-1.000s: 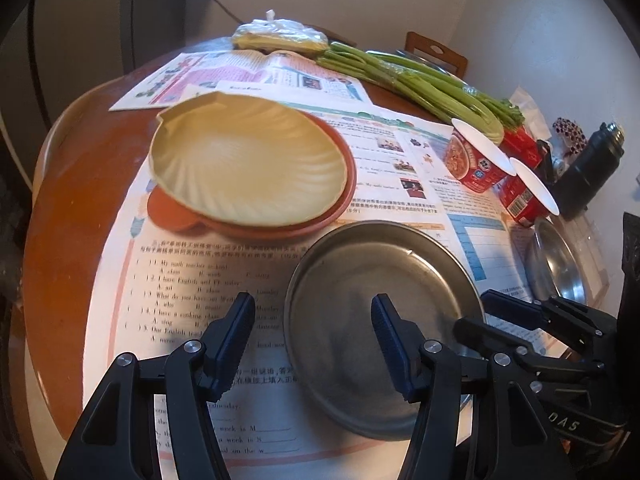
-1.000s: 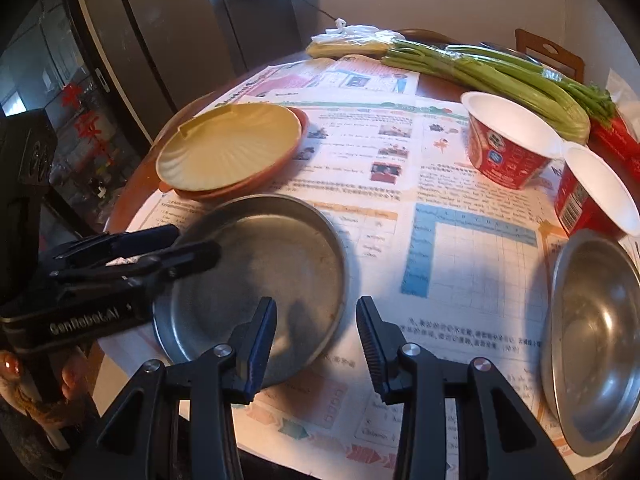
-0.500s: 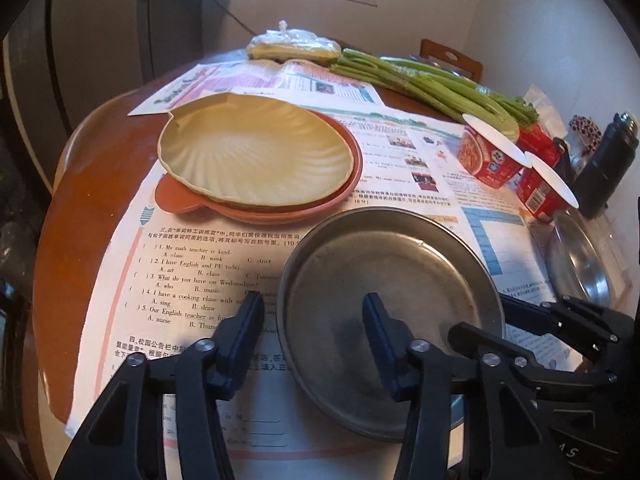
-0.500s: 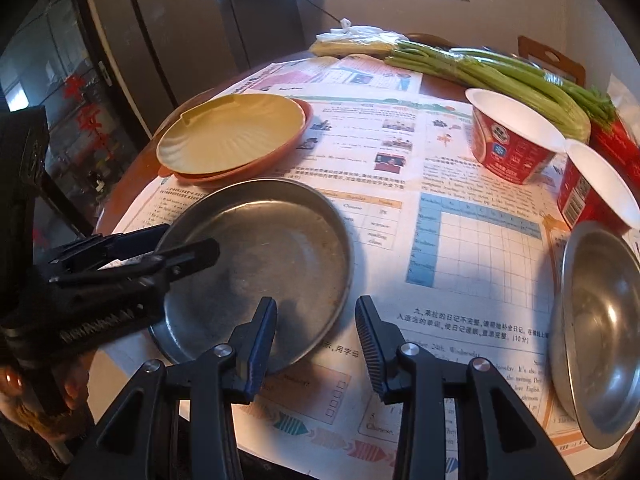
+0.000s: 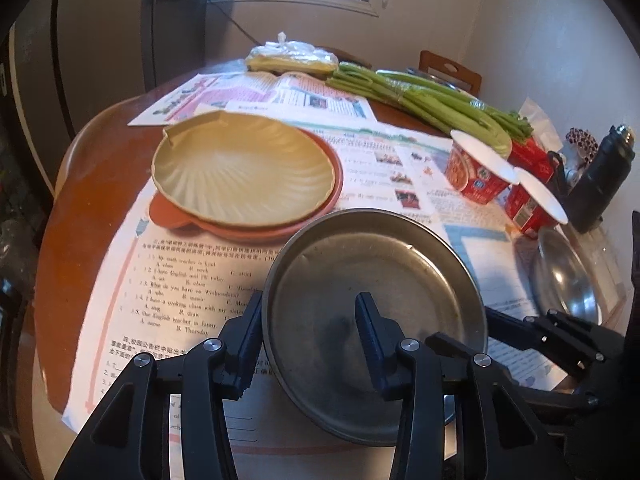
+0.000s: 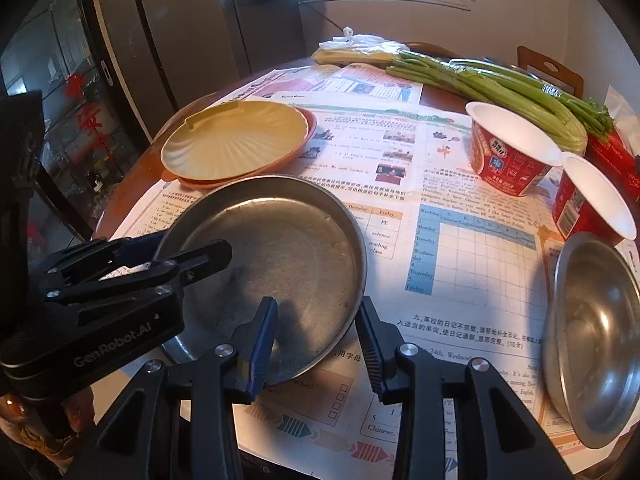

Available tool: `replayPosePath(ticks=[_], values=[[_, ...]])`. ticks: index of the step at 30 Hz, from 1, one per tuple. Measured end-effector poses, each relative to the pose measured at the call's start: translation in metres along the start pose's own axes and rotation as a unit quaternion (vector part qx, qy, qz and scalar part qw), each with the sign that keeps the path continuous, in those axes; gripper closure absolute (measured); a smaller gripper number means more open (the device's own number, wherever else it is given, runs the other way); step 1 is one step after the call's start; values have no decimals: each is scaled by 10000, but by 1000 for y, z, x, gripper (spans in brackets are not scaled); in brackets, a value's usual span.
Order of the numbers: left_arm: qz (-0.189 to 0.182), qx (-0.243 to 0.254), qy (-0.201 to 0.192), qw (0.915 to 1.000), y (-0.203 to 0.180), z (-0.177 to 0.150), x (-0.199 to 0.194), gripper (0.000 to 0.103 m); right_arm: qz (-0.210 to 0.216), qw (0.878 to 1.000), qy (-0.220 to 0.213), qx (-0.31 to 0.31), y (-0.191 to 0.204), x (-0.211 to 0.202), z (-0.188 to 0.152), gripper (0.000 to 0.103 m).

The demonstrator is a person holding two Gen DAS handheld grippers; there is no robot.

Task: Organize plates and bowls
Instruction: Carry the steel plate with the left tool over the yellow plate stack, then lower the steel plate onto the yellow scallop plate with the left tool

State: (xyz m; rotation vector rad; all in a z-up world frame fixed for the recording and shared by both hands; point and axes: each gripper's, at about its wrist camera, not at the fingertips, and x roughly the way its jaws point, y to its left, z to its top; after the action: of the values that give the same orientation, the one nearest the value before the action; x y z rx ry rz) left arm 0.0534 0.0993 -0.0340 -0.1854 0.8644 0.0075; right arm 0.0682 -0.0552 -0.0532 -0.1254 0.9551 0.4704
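The steel plate (image 5: 376, 312) is tilted up off the newspaper (image 5: 184, 288) near the front edge of the desk (image 5: 92, 184), just short of the stacked yellow plate (image 5: 244, 176) and orange plate (image 5: 168, 212).

It is pinched at its left rim by the left gripper (image 5: 308, 336), whose jaws have just been closing: one jaw is seen outside the rim and one inside. The right gripper (image 6: 316, 340) is set across the near rim in the same way, with its jaws drawn nearly together on the thin metal.

Several risks are judged from here. The rim is thin and smooth, so the plate could be let slip out of either pinch if it is raised or tipped quickly. If the two hands are moved unevenly, the plate could be twisted free and dropped onto the desk. The far edge hangs close to the orange plate and could be knocked against it, shifting the stack. On the right, the steel bowl (image 6: 596, 340) and two red cups (image 6: 512, 156) could be struck by a wide swing.
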Motion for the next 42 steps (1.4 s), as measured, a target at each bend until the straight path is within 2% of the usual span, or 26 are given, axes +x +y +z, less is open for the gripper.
replayPosePath(ticks=[8, 10, 16, 24, 31, 42], values=[[6, 90, -231, 9997, -8, 13, -18, 57, -73, 9996, -266, 35, -1, -19, 11, 62], [2, 96, -291, 9995, -8, 17, -22, 53, -41, 9995, -311, 46, -1, -21, 15, 62], [-85, -22, -412, 9991, -1, 36, -27, 53, 79, 9989, -462, 71, -1, -26, 31, 62], [42, 119, -524, 9985, 1, 63, -38, 53, 93, 9983, -572, -21, 3, -25, 57, 62], [104, 173, -651, 9977, 17, 88, -49, 53, 287, 9964, -789, -93, 12, -31, 82, 62], [43, 33, -397, 9992, 44, 121, -24, 53, 451, 9935, -1039, -104, 20, -25, 130, 62]])
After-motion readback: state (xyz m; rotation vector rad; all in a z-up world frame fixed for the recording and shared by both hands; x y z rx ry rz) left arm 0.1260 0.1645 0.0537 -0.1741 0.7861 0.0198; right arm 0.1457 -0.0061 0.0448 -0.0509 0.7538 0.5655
